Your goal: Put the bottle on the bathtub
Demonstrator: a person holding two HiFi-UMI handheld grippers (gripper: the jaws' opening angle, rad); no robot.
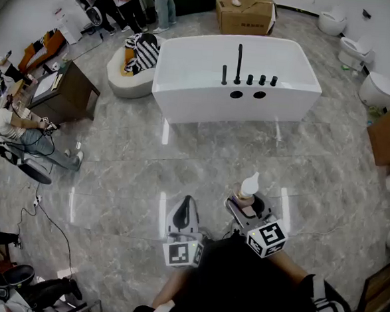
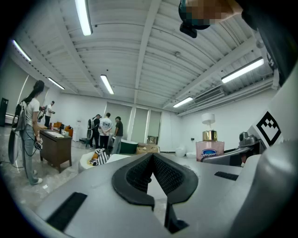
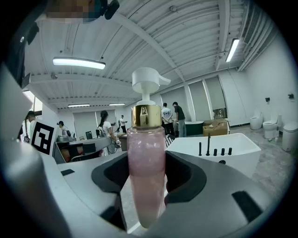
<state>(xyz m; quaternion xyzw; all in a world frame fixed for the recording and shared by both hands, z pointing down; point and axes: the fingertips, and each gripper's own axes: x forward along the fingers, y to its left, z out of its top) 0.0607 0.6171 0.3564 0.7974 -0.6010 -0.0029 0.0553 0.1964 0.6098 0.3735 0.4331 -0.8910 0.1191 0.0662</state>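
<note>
Head view downward, others forward, bathtub [image 1: 238, 105] shared

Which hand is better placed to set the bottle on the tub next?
Right. The right tool grips the bottle upright, with the bathtub ahead of it. The left tool is shut and empty.

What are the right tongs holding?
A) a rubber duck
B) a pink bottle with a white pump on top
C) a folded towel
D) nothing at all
B: in the right gripper view, the right tongs are closed on the pink bottle, which stands upright between them with its white pump on top.
</note>
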